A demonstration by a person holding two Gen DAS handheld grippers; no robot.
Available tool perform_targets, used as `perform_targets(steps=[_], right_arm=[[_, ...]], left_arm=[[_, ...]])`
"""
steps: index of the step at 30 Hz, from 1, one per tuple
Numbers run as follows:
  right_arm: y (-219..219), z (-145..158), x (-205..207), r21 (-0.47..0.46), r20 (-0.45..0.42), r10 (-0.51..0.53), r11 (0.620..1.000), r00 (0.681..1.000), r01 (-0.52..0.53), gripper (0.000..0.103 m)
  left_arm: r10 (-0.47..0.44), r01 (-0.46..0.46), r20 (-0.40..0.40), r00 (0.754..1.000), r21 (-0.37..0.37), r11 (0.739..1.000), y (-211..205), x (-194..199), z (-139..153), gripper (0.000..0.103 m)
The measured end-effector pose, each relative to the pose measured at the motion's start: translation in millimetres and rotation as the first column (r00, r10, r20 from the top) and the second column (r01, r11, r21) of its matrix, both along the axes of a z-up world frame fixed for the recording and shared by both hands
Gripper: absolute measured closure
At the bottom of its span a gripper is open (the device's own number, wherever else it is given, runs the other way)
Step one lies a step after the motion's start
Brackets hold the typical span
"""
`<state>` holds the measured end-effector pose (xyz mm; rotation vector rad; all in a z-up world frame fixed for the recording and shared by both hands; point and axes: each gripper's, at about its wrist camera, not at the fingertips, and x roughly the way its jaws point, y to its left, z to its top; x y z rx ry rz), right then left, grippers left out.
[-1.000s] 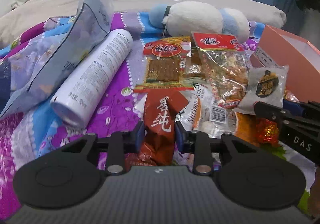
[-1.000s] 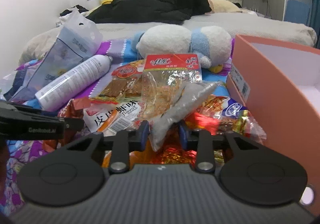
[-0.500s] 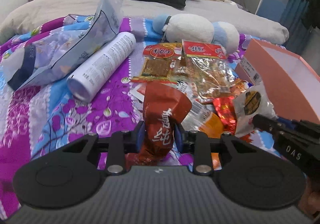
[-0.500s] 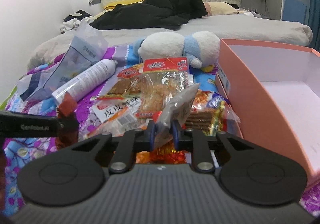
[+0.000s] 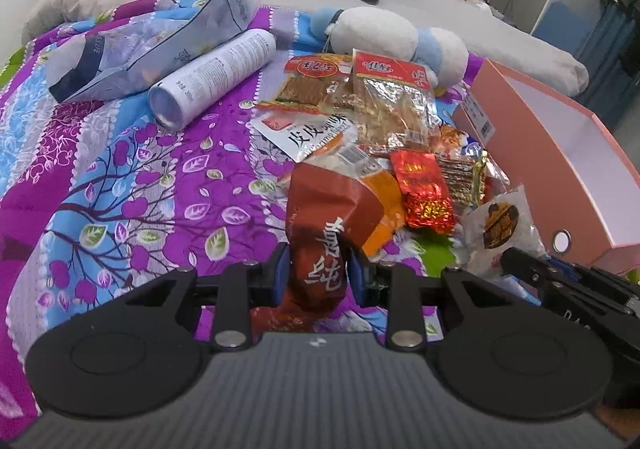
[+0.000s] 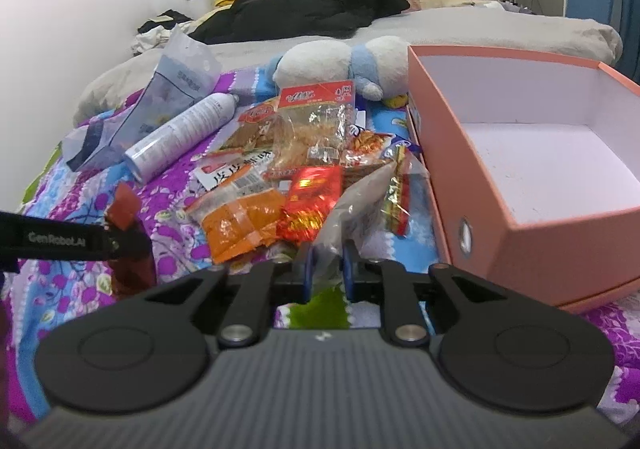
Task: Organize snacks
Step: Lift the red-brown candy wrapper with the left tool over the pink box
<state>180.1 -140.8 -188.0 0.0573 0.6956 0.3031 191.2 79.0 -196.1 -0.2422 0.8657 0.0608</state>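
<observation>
Left gripper (image 5: pixel 320 273), matte black linkage arms, blue finger pads (image 5: pixel 281 269), silver pivot screws, ribbed grey body, right gripper (image 6: pixel 326 265) built alike, white "GenRobot.AI" lettering on the side

Bedspread (image 5: pixel 132 177): purple, blue and white; tree and leaf print.
Held packet (image 5: pixel 324 233): dark red-brown; white characters.
Small packet (image 5: pixel 424 185): red foil; gold print.
Flat packet (image 6: pixel 240 225): orange.
Box (image 6: pixel 532 245): salmon pink outside; white inside.
Spray can (image 5: pixel 216 77): white; dark small print.
Pouch (image 5: pixel 160 45): pale blue-grey; navy base.
Plush toy (image 5: pixel 384 33): white and light blue.
Clothing heap (image 6: pixel 320 5): black.
</observation>
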Motion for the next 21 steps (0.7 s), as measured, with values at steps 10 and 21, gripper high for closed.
perform_targets(steps=[10,21], right_arm=[[-17.3,7.9,1.0,0.027,-0.011,-0.001,1.0,1.0,0.001,0.087],[-27.3,53.2,-2.8,0.044,0.066,0.037,0.998,0.997,-0.04,0.087]], left_arm=[[-0.011,0.011,-0.001,1.0,-0.015,1.0,-22.5,10.1,28.8,0.068],[-0.036,0.037,0.067,0.997,-0.017,0.999,-42.8,26.6,85.1,0.068]])
